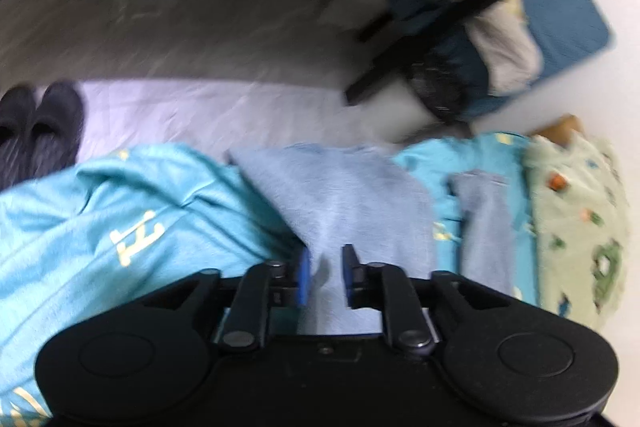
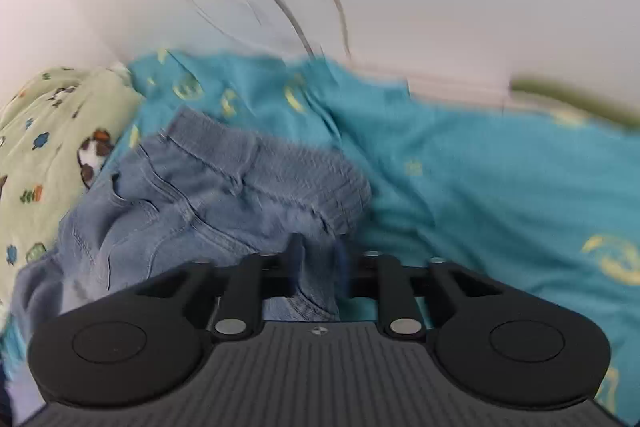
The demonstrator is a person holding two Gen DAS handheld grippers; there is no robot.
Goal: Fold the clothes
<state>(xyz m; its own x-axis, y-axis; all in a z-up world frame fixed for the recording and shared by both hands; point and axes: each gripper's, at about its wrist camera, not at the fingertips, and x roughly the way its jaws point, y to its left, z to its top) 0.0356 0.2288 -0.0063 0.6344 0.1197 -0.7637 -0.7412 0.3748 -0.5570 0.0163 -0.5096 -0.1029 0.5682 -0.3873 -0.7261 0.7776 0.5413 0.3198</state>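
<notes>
Denim jeans (image 2: 208,195) ran lengthwise toward upper left; right gripper (image 2: 318,259) pinched their near edge, left gripper (image 1: 326,277) hung ajar, empty, over a leg

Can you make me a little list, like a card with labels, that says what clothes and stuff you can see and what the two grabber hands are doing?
Garment being folded: light blue denim jeans, crumpled
Under it: teal blanket with yellow prints
Beside it: pale green pillow with cartoon prints
Left gripper: jaws apart, over pale denim, nothing visibly pinched
Right gripper: denim between its fingers; too blurred to tell if clamped
On the floor: pair of dark slippers
Further off: blue cushioned chair with black legs
</notes>
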